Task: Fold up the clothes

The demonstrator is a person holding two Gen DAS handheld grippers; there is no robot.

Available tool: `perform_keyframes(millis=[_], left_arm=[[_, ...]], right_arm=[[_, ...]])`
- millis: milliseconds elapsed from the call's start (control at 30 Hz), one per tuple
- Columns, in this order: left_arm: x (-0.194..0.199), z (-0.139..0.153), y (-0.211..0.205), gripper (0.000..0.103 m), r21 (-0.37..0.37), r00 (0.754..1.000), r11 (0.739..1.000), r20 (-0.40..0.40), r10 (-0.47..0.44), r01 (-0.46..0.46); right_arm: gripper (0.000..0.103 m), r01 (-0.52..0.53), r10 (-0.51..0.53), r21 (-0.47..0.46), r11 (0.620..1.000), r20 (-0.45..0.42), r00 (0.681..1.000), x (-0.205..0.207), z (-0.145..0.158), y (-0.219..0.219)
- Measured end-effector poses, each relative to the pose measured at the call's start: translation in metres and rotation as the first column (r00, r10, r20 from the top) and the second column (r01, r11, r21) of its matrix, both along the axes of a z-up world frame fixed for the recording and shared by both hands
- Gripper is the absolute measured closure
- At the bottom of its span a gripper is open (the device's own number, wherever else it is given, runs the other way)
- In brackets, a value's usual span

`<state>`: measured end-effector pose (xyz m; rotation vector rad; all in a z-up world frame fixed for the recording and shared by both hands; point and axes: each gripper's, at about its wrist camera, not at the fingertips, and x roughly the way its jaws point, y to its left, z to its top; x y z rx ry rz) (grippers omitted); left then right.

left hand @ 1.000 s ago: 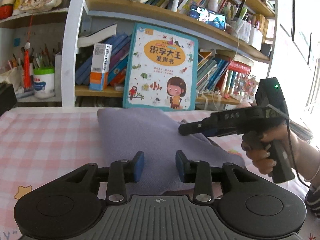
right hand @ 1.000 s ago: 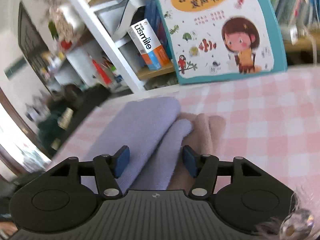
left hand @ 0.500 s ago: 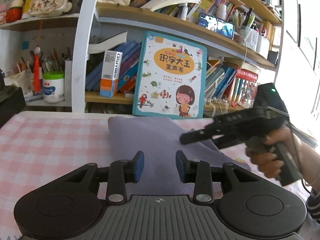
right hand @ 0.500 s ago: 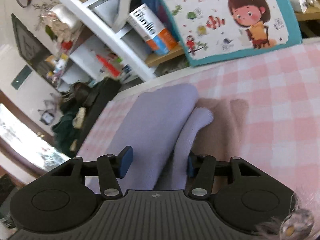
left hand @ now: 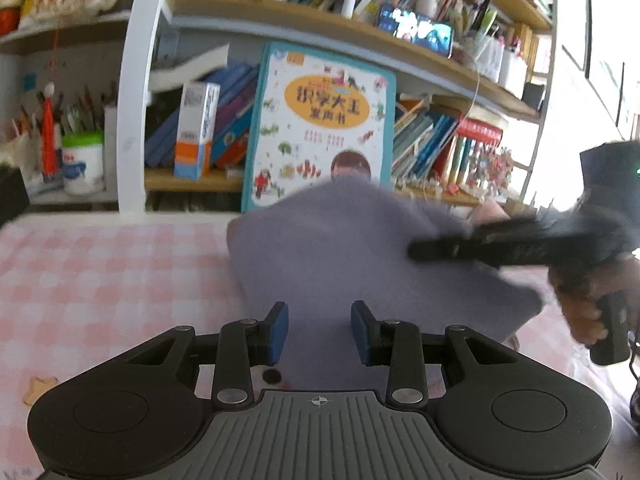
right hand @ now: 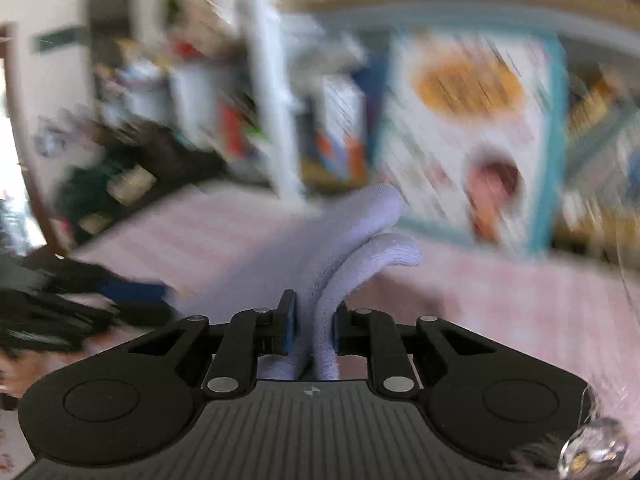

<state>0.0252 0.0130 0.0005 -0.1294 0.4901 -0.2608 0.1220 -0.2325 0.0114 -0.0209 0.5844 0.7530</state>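
Lilac knit garment (right hand: 352,248) at surface (left hand: 100,272) centre: soft, light, limp, drapes. Right tongs (right hand: 312,332) have just closed, pinching its doubled edge at 6 o'clock. Left tongs (left hand: 319,332) part-open, gripping nothing. Best hold: edges or corners.

On my left the checked worktop (left hand: 100,280) lies bare right to its far edge. The lifted lavender garment (left hand: 340,248) fills the middle, and the picture book (left hand: 320,128) and bookshelf (left hand: 132,92) wall off that far edge.
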Motion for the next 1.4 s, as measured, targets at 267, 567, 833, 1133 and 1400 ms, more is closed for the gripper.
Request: perform_keyframes(millis=[267,567,833,1133,1400], left_arm=[[-0.007,0.009,-0.004,0.068,0.006,0.999,1.0,0.032,-0.012,0.012],[-0.006,0.005,-0.021,0.069,0.049,0.997,0.996,0.006,-0.079,0.079],[-0.004,-0.007,-0.02,0.069,0.057,0.996,0.995,-0.052,-0.079,0.082],[-0.007,-0.006,-0.024,0.069,0.074,0.997,0.995,-0.04,-0.071,0.074],[-0.016,0.004,-0.026,0.035,0.122,0.999,0.992,-0.015,-0.029,0.03]], right_arm=[[0.072,0.092,-0.05,0.166,0.982,-0.239,0.97,0.021,-0.025,-0.037],[0.076,0.098,-0.043,0.188,0.977,-0.277,0.96,-0.008,-0.019,-0.047],[0.091,0.1,-0.089,0.08,0.992,-0.124,0.988,-0.036,-0.008,-0.033],[0.087,0.117,-0.119,-0.036,0.992,-0.043,0.992,-0.042,-0.017,-0.02],[0.07,0.137,-0.138,-0.036,0.99,-0.033,0.99,-0.046,-0.014,-0.022]])
